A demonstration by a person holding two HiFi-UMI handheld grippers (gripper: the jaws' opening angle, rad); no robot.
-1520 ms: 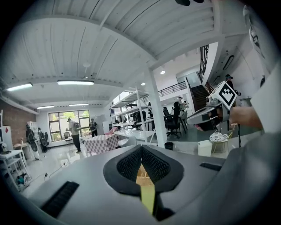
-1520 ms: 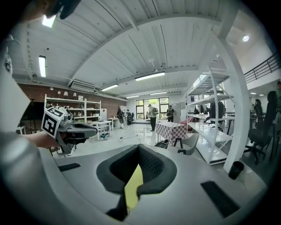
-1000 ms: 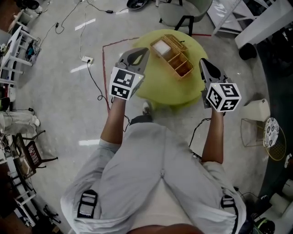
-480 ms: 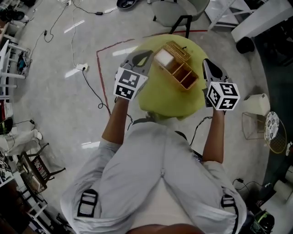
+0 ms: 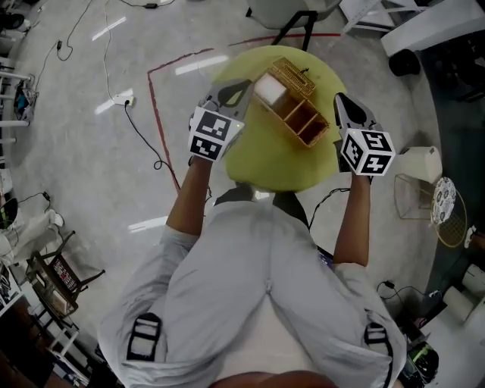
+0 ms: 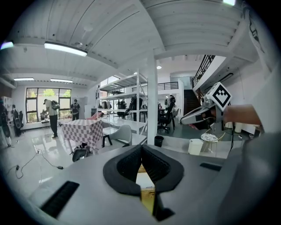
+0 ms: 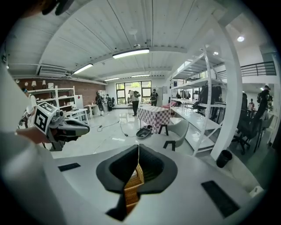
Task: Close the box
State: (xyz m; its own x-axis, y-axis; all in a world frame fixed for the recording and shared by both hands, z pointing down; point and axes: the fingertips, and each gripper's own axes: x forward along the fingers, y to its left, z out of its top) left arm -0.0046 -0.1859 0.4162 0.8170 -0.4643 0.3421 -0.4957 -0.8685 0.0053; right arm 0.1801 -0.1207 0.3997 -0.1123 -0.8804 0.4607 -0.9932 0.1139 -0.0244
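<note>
A woven wicker box point(image 5: 297, 114) with open compartments lies on a round yellow-green table point(image 5: 265, 163); something white point(image 5: 270, 89) sits at its far-left end. My left gripper point(image 5: 244, 83) hovers just left of the box, jaws together. At the box's right side my right gripper point(image 5: 339, 98) is also shut. Neither holds anything. In the right gripper view, wicker point(image 7: 131, 186) shows through the gap below the shut jaws, with the left gripper point(image 7: 87, 128) off to the left. The left gripper view shows the right gripper point(image 6: 182, 121) at the right.
A red line point(image 5: 155, 114) and cables point(image 5: 136, 125) run over the grey floor left of the table. A white bin point(image 5: 420, 163) and a wire stand point(image 5: 413, 198) are at the right. A chair point(image 5: 292, 15) stands beyond the table. My legs fill the lower part of the head view.
Both grippers have moved forward and down and now flank the box more closely. The gripper views have tipped from the ceiling toward the room and table.
</note>
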